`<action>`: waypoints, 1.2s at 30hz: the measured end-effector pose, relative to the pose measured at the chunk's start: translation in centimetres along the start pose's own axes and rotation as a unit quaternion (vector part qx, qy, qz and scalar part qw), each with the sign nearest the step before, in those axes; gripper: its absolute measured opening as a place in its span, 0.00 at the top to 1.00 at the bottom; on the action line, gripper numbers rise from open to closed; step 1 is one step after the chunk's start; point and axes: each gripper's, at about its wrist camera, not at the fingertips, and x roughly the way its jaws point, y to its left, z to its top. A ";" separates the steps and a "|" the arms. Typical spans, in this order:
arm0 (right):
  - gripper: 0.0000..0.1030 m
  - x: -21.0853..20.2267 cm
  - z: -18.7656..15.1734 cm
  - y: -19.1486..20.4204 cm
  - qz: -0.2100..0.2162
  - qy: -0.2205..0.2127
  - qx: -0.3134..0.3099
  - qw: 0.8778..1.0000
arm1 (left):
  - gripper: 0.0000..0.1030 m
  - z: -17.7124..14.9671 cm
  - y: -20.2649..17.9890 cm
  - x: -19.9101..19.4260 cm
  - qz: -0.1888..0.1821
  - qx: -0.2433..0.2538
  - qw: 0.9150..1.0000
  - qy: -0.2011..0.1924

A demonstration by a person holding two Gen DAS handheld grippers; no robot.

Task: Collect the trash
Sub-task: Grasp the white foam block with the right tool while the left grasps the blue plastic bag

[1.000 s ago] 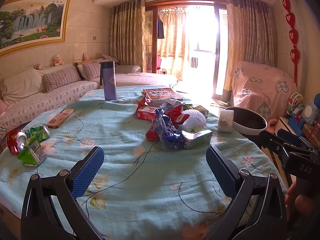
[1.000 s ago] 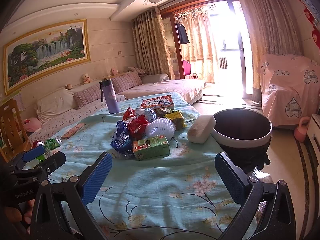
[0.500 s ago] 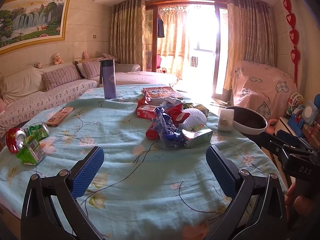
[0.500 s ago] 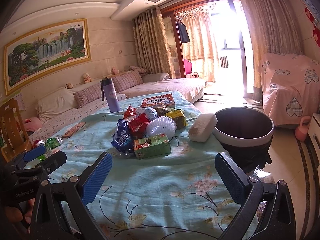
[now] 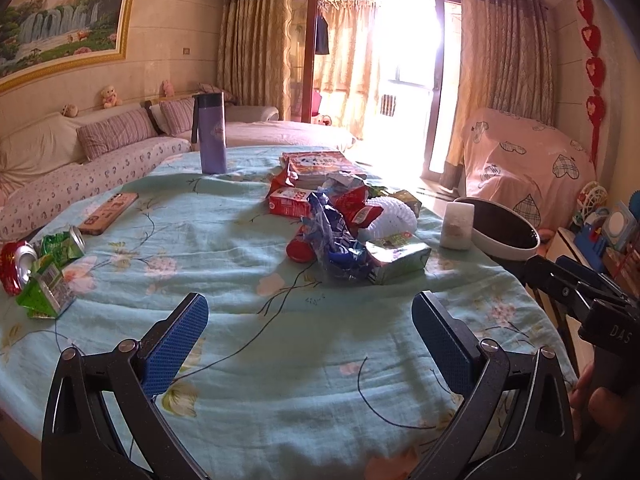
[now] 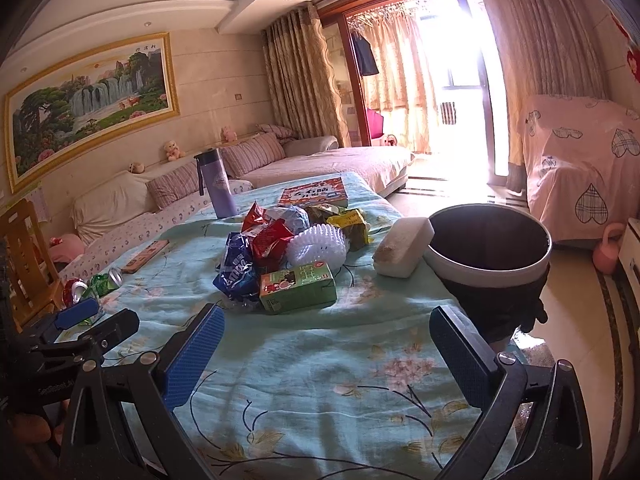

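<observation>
A heap of trash lies mid-table: a green drink carton (image 6: 298,287) (image 5: 396,258), a blue wrapper (image 6: 236,268) (image 5: 340,248), red wrappers (image 6: 270,242), a white foam net (image 6: 318,246) and a yellow-green packet (image 6: 352,226). Crushed cans and green cartons (image 5: 38,266) lie at the table's left edge. A black-lined trash bin (image 6: 488,248) (image 5: 502,232) stands past the right edge. My left gripper (image 5: 310,334) is open and empty, short of the heap. My right gripper (image 6: 326,354) is open and empty, just short of the green carton.
A purple flask (image 5: 212,134), a red book (image 5: 320,162), a phone (image 5: 108,214) and a white sponge block (image 6: 404,246) are on the flowered blue tablecloth (image 5: 280,380). A wooden chair (image 6: 24,264) stands at left. Sofas lie behind, a covered armchair (image 6: 580,168) at right.
Both grippers have drifted slightly forward toward the heap. Both stay open and nothing on the table has moved.
</observation>
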 end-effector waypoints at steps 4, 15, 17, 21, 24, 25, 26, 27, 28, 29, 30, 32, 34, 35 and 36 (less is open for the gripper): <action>0.00 1.4 0.5 -0.7 -0.002 0.014 0.006 1.000 | 0.00 0.7 0.1 1.3 0.000 -0.001 1.000 0.012; 0.13 6.2 1.8 -3.8 -0.021 0.070 0.046 0.996 | 0.13 3.2 -0.1 6.6 -0.006 0.002 0.998 0.064; 0.21 7.3 2.2 -4.7 -0.017 0.082 0.065 0.994 | 0.15 3.7 -0.1 7.9 -0.009 0.001 0.997 0.076; 0.30 9.7 3.3 -6.8 -0.010 0.098 0.102 0.990 | 0.15 4.7 -0.1 10.1 -0.011 -0.003 0.996 0.091; 0.36 11.5 3.8 -7.9 -0.006 0.112 0.123 0.986 | 0.16 5.3 0.1 11.8 -0.016 -0.011 0.994 0.104; 0.37 12.3 4.0 -8.4 -0.007 0.119 0.130 0.984 | 0.17 5.4 0.2 12.3 -0.019 -0.014 0.994 0.110; 0.38 13.0 4.2 -8.8 -0.007 0.124 0.136 0.983 | 0.17 5.5 0.2 12.9 -0.023 -0.016 0.993 0.114; 0.39 13.6 4.2 -9.2 -0.006 0.128 0.143 0.981 | 0.21 5.6 0.2 13.3 -0.025 -0.017 0.992 0.119; 0.40 14.2 4.2 -9.6 -0.004 0.134 0.150 0.980 | 0.27 5.6 0.2 13.9 -0.029 -0.017 0.992 0.125; 0.40 14.6 4.2 -9.8 -0.001 0.137 0.156 0.978 | 0.30 5.5 0.2 14.3 -0.034 -0.018 0.991 0.131; 0.40 15.2 4.2 -10.1 0.001 0.143 0.162 0.976 | 0.37 5.5 0.2 14.7 -0.042 -0.020 0.989 0.139; 0.44 15.9 4.1 -10.4 0.003 0.150 0.167 0.975 | 0.46 5.3 0.0 15.4 -0.055 -0.021 0.987 0.148; 0.51 16.4 3.9 -10.4 0.004 0.155 0.168 0.974 | 0.57 5.2 -0.1 15.6 -0.062 -0.021 0.986 0.153; 0.62 16.4 3.9 -10.5 0.003 0.156 0.166 0.974 | 0.61 5.2 -0.1 15.6 -0.065 -0.020 0.986 0.152; 0.63 16.4 3.9 -10.5 0.000 0.157 0.161 0.974 | 0.65 5.2 -0.2 15.5 -0.067 -0.019 0.986 0.151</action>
